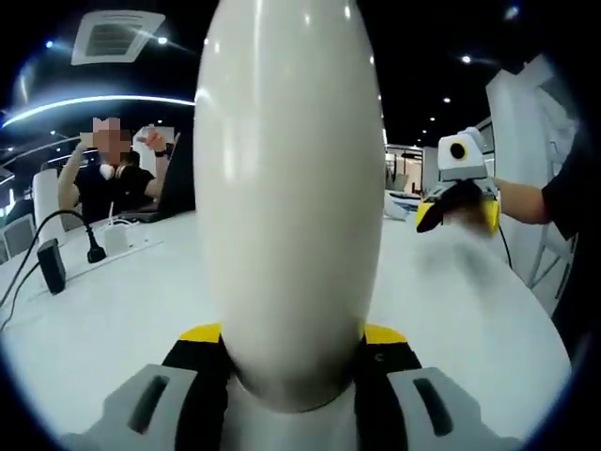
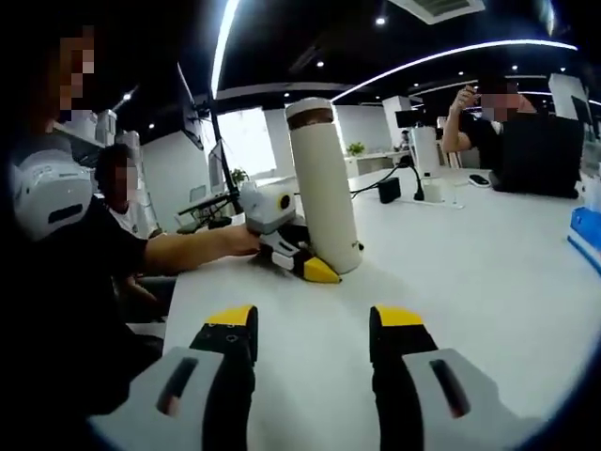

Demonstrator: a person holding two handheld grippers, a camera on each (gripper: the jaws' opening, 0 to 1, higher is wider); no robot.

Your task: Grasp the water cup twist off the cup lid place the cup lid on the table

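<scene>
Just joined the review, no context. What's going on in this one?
A person works two handheld grippers at a white table. The left gripper is clamped on the lower body of a tall white water cup, which stands upright on the table. The right gripper hangs open short of the cup, holding nothing. The cup lid is on, not yet twisted off.

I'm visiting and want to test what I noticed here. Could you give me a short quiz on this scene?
1. True or false: the left gripper is shut on the white water cup.
2. The right gripper is: A) open, B) holding the cup lid, C) lying flat on the table.
3. What colour is the band at the cup's top?

Key: 1 true; 2 A; 3 brown.
</scene>
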